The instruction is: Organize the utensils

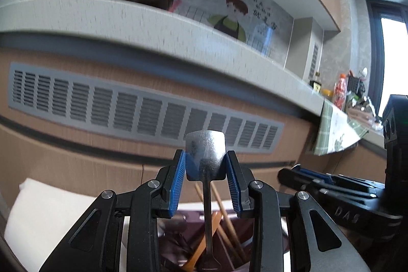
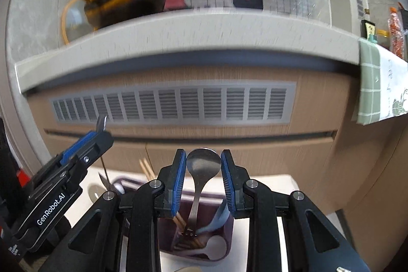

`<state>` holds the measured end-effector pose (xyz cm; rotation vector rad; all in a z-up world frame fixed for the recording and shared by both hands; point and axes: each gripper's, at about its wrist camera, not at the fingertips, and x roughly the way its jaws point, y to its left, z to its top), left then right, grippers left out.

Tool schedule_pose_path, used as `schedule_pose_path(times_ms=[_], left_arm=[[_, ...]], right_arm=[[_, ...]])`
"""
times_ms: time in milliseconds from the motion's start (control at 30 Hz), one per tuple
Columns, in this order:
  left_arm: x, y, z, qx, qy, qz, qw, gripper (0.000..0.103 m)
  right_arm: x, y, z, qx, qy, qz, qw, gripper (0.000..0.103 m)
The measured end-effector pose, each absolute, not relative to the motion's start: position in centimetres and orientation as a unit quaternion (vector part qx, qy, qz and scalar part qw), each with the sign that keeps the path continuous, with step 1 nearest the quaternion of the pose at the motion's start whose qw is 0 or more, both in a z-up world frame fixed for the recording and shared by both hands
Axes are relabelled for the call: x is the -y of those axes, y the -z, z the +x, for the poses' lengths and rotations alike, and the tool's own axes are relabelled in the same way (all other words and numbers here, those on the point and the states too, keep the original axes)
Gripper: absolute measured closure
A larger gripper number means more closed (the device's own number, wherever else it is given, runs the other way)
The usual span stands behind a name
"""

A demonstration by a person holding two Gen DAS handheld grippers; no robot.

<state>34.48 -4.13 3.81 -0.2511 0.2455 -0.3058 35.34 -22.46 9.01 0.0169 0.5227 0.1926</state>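
Observation:
My left gripper (image 1: 205,162) is shut on the flat square end of a metal utensil (image 1: 205,152), whose shaft hangs down into a dark purple holder (image 1: 178,244) with wooden chopsticks (image 1: 224,210). My right gripper (image 2: 203,162) is shut on a metal spoon (image 2: 203,162) by its bowl; the handle hangs down into the purple holder (image 2: 227,241), beside chopsticks (image 2: 183,223), a pale blue spoon (image 2: 216,219) and a white spoon (image 2: 215,247). The left gripper (image 2: 100,130) shows at the left of the right wrist view, the right gripper (image 1: 293,171) at the right of the left wrist view.
The holder stands on a white surface (image 2: 267,185) in front of a wooden cabinet with a grey vent grille (image 2: 173,103). Above is a grey countertop (image 2: 178,29) with a dark pan (image 2: 127,4). A green checked cloth (image 2: 374,83) hangs at the right, near bottles (image 2: 395,29).

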Motion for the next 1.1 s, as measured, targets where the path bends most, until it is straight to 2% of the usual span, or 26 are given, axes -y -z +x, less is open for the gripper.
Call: schedule_pose_path(times_ms=[167, 200, 233, 367, 433, 500, 800, 933, 1100], left_arm=[[4.7, -2.1, 34.9, -0.154, 0.145, -0.110, 0.971, 0.068], [4.8, -2.2, 34.8, -0.156, 0.141, -0.105, 0.972, 0.064], [4.9, -2.4, 34.5, -0.159, 0.138, -0.102, 0.972, 0.056], [4.5, -3.9, 32.4, -0.160, 0.151, -0.099, 0.971, 0.040], [3.8, -4.8, 30.5, -0.152, 0.150, -0.098, 0.972, 0.029], [2.8, -5.5, 27.8, -0.145, 0.140, -0.093, 0.975, 0.024], [1.9, -3.4, 14.4, -0.170, 0.061, 0.004, 0.984, 0.022], [2.3, -1.7, 11.1, -0.225, 0.036, 0.012, 0.974, 0.022], [2.2, -0.7, 8.3, -0.239, 0.031, -0.001, 0.971, 0.022]], right_arm=[[22.1, -5.8, 36.5, -0.328, -0.117, 0.004, 0.937, 0.076], [22.2, -5.4, 36.6, -0.336, -0.119, 0.008, 0.934, 0.076], [22.4, -5.1, 36.5, -0.342, -0.115, 0.012, 0.933, 0.076], [23.0, -5.4, 34.6, -0.331, -0.107, 0.015, 0.937, 0.075], [23.6, -6.0, 32.7, -0.316, -0.103, 0.021, 0.943, 0.074], [24.1, -6.6, 30.2, -0.298, -0.110, 0.029, 0.948, 0.070], [23.7, -7.5, 17.3, -0.235, -0.124, 0.007, 0.964, 0.068], [22.7, -6.6, 12.8, -0.236, -0.134, -0.003, 0.962, 0.068], [21.5, -5.0, 8.8, -0.237, -0.132, -0.022, 0.962, 0.068]])
